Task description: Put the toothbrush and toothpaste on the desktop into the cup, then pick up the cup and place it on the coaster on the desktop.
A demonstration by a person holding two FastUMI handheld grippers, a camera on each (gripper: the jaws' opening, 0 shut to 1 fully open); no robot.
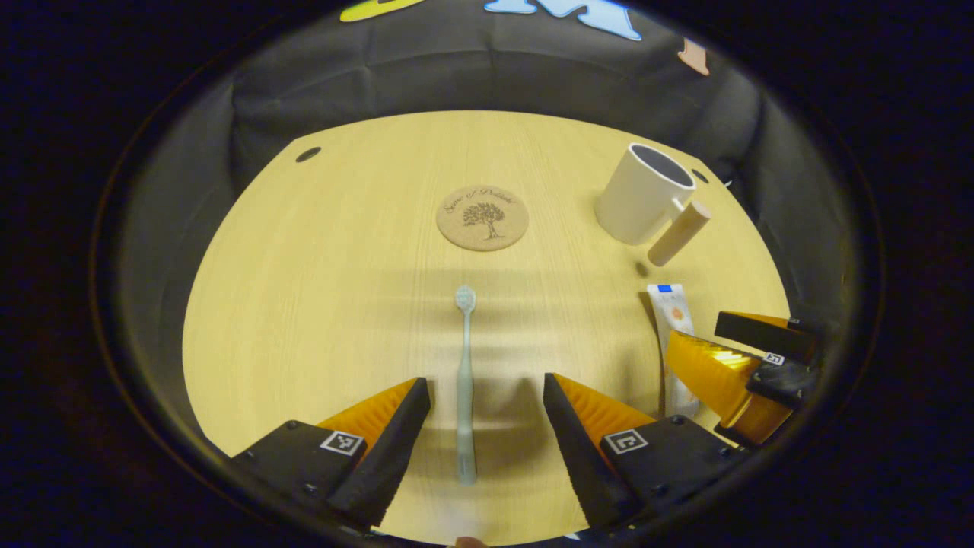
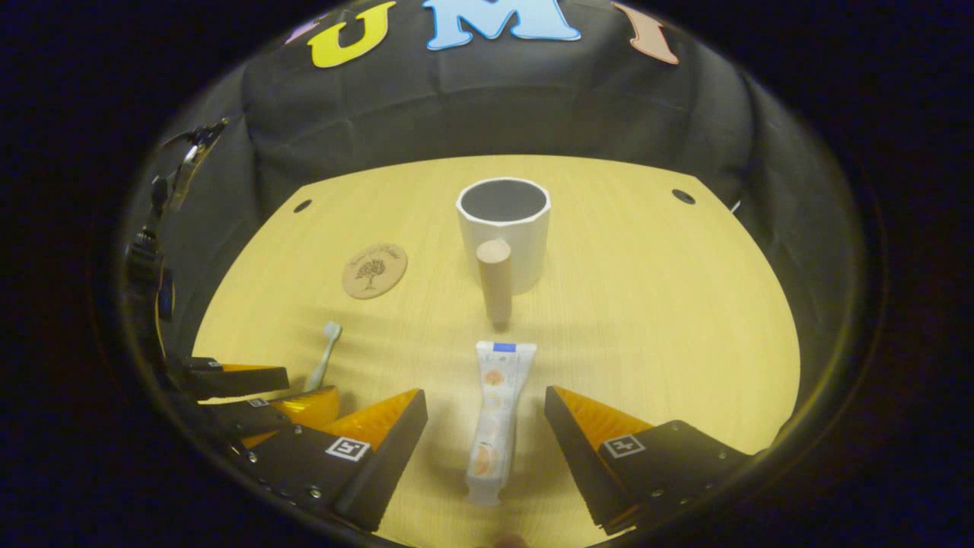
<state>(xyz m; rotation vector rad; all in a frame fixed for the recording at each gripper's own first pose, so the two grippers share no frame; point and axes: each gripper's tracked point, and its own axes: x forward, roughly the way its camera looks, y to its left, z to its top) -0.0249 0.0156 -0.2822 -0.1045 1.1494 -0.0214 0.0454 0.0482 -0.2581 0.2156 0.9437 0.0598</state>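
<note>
My left gripper [image 1: 487, 434] has two wedge-shaped fingers [image 1: 384, 449], matte black on the inner faces and ribbed orange on the outer sides. Each sits on a black block with small screws and a square black-and-white marker. My right gripper [image 2: 485, 449] is built the same: black pads, orange ribbing, marker squares, screwed black mounts.

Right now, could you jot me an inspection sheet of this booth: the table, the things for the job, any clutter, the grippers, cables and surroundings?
Surface: pale wooden desktop, with dark round holes near its far corners.
Job's things: grey-green toothbrush and white toothpaste tube lying flat; white cup with wooden handle upright; round cork coaster bare.
Clutter: nothing seen.
Grippers: left gripper open astride the toothbrush; right gripper open astride the tube.
Cables: nothing seen.
Surroundings: black cloth wall.
</note>
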